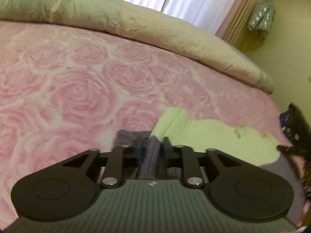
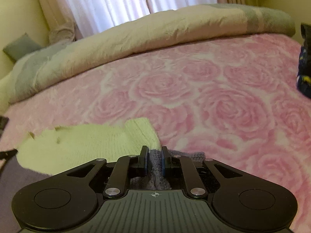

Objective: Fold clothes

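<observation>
A knitted garment lies at the near edge of the bed, with a grey-purple part and a pale yellow-green part. My left gripper is shut on a bunched fold of the grey-purple knit. In the right wrist view my right gripper is shut on the grey-purple knit, with the pale yellow-green part spreading out to its left. Both grippers hold the garment just above the pink bedspread.
The bed carries a pink rose-patterned bedspread. A rolled beige and grey duvet lies along its far side under white curtains. A dark blue patterned thing sits at the right edge.
</observation>
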The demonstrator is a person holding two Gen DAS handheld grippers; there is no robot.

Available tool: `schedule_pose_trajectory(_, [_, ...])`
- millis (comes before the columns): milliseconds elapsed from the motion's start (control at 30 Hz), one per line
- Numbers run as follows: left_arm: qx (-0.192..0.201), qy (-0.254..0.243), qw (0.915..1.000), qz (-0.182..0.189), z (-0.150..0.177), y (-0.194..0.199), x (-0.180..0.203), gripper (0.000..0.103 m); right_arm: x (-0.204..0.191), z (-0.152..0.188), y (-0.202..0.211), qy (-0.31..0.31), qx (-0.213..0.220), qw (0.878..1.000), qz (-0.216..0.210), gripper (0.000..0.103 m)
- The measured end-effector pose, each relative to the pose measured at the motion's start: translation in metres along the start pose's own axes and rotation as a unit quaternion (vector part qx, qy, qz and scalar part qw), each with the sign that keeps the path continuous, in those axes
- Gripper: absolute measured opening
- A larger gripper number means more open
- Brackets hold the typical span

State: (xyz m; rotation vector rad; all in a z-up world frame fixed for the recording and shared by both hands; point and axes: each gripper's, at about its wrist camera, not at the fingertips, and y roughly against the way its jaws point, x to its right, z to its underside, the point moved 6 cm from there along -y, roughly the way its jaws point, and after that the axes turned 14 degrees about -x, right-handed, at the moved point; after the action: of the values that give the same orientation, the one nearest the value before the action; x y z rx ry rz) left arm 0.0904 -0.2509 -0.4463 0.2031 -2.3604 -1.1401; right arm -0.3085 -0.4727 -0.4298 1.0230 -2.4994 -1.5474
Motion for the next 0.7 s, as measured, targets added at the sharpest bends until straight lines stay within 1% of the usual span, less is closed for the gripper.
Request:
schedule_pose_trajectory(33, [0.002,-0.003,1.0,-0.001,-0.003,0.0,0.002,0.031,0.001,-0.001,0.002,-0.006,0.002,1.0,-0.01,0.047])
schedule_pose_trajectory(67, [0.004,-0.006,1.0,-0.001,-0.007,0.0,0.004,0.037,0.002,-0.002,0.004,-0.01,0.007,1.0,-0.019,0.053])
schedule_pose_trajectory(100, [0.005,-0.01,0.9999,-0.002,-0.01,0.0,0.006,0.039,0.001,-0.004,0.005,-0.014,0.012,0.999,-0.028,0.058])
schedule_pose_trajectory(133, [-0.002,-0.019,0.9998,-0.003,-0.012,-0.004,0.009,0.038,0.0,-0.006,0.005,-0.016,0.014,0.999,-0.03,0.058])
schedule_pose_trajectory(167, [-0.01,-0.029,0.9995,-0.006,-0.014,-0.009,0.012,0.031,-0.001,-0.007,0.002,-0.014,0.011,1.0,-0.024,0.058])
schedule_pose_trajectory(200, [-0.02,-0.041,0.9989,-0.011,-0.015,-0.014,0.015,0.018,-0.003,-0.007,-0.002,-0.007,0.007,1.0,-0.016,0.057])
schedule_pose_trajectory(233, [-0.017,-0.051,0.9984,-0.018,-0.016,-0.015,0.019,0.006,-0.005,-0.008,-0.006,-0.001,0.005,1.0,-0.005,0.046])
schedule_pose_trajectory(267, [-0.014,-0.061,0.9977,-0.026,-0.017,-0.015,0.022,0.006,-0.007,-0.008,-0.008,0.004,0.006,1.0,0.006,0.024])
schedule_pose_trajectory(300, [-0.01,-0.069,0.997,-0.033,-0.018,-0.016,0.025,0.006,-0.007,-0.009,-0.008,0.004,0.013,1.0,0.009,0.008])
schedule_pose_trajectory(367, [0.011,-0.06,0.9974,-0.039,-0.021,-0.013,0.023,0.008,-0.006,-0.014,-0.004,-0.004,0.035,0.999,0.007,0.008])
schedule_pose_trajectory(433, [0.02,-0.053,0.9974,-0.044,-0.021,-0.016,0.018,0.009,-0.005,-0.015,-0.002,-0.006,0.055,0.998,0.016,0.008])
schedule_pose_trajectory(500, [0.014,-0.054,0.9961,-0.067,-0.021,-0.019,0.019,0.013,-0.002,-0.011,-0.014,-0.009,0.031,0.999,0.03,0.008])
schedule_pose_trajectory(567, [0.007,-0.056,0.9943,-0.091,-0.02,-0.022,0.019,0.024,0.001,-0.01,-0.022,-0.015,0.013,0.999,0.035,0.014])
schedule_pose_trajectory(600, [0.005,-0.055,0.9932,-0.102,-0.019,-0.022,0.019,0.027,0.002,-0.011,-0.022,-0.02,0.01,0.999,0.04,0.029])
schedule_pose_trajectory(633, [0.01,-0.048,0.9926,-0.111,-0.02,-0.017,0.018,0.03,0.003,-0.013,-0.017,-0.024,0.011,0.998,0.054,0.061])
schedule_pose_trajectory(667, [0.021,-0.043,0.9914,-0.122,-0.019,-0.008,0.018,0.028,0.002,-0.013,-0.008,-0.022,0.022,0.997,0.072,0.069])
schedule_pose_trajectory(700, [0.032,-0.038,0.9899,-0.133,-0.017,0.001,0.019,0.023,0.0,-0.012,0.002,-0.016,0.038,0.995,0.092,0.07])
